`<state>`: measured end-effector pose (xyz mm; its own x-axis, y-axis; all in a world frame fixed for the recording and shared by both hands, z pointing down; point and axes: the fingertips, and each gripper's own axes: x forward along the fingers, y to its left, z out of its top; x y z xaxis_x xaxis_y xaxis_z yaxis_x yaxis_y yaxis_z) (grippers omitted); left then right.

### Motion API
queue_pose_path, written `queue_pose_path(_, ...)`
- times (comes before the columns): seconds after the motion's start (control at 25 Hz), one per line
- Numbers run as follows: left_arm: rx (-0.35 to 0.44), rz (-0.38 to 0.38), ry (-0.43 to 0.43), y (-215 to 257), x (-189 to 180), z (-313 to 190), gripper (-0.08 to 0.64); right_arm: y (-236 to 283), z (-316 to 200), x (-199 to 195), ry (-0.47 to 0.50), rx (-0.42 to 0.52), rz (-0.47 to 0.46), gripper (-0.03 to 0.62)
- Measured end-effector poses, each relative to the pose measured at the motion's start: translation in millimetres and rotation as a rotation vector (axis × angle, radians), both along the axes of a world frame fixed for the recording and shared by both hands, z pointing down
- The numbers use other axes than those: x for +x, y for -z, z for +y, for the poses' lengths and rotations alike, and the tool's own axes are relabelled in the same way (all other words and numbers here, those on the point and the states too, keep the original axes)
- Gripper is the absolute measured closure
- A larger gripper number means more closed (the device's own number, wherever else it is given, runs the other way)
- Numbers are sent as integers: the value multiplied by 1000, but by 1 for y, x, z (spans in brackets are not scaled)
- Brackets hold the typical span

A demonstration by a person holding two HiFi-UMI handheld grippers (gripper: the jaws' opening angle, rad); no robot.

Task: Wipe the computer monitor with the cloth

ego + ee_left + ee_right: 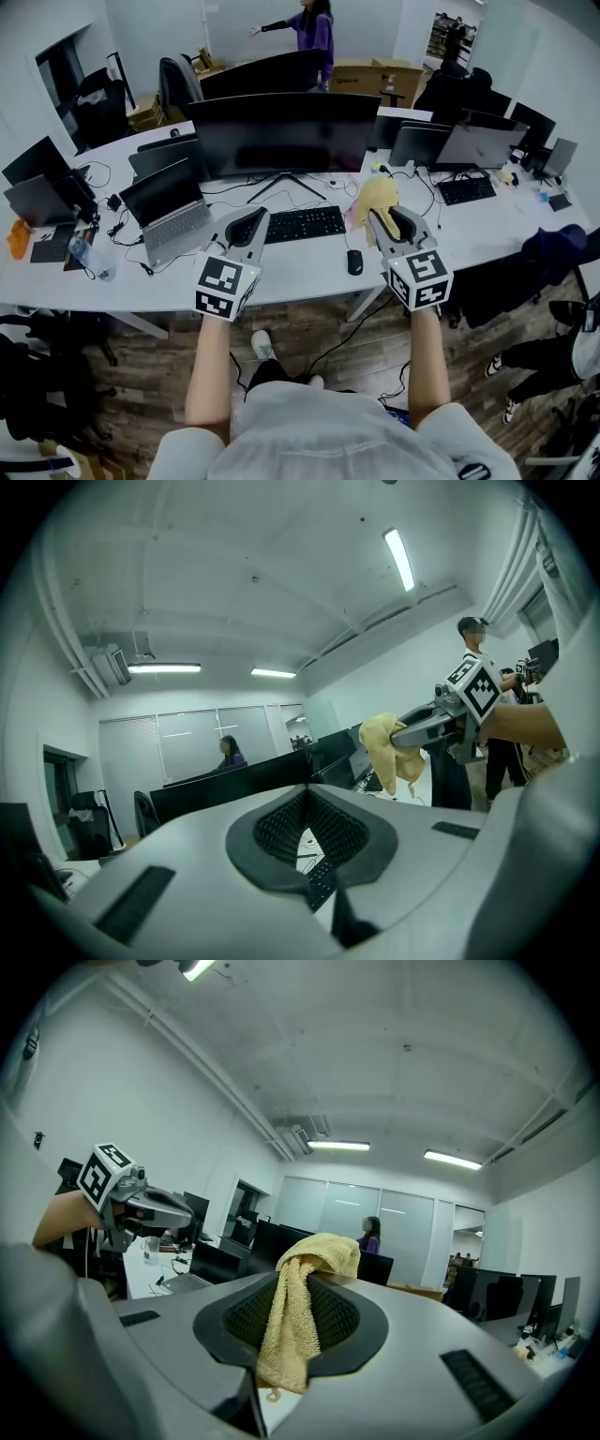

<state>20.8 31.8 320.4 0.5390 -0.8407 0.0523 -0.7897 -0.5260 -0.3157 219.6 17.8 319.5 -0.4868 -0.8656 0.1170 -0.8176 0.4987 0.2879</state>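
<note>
I have the cloth clamped in the right gripper: the right gripper view shows the jaws closed on a yellow terry fold, one bunch standing above the pads and a tail hanging down in front of them. The left gripper has its jaws closed with nothing between them; its own view shows only the bench and part of the keyboard through the small gap below the pads. I hold both grippers up over the near edge of the bench, the left over the keyboard's left end, the right beyond its right end and above the mouse. The monitor stands behind the keyboard, wide and dark, and the cloth hangs in front of its lower right corner, apart from the screen. So, as I judge it, the pick-up is done and the wipe itself has not begun: no part of the cloth touches the glass. What is left is to carry the cloth forward to the screen, press it on lightly and sweep across the whole width
</note>
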Motion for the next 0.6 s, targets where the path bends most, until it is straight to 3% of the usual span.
queue_pose_path(0.6,8,-8,27,8,-1,-8,541,8,-14,-17,82,15,-9,486)
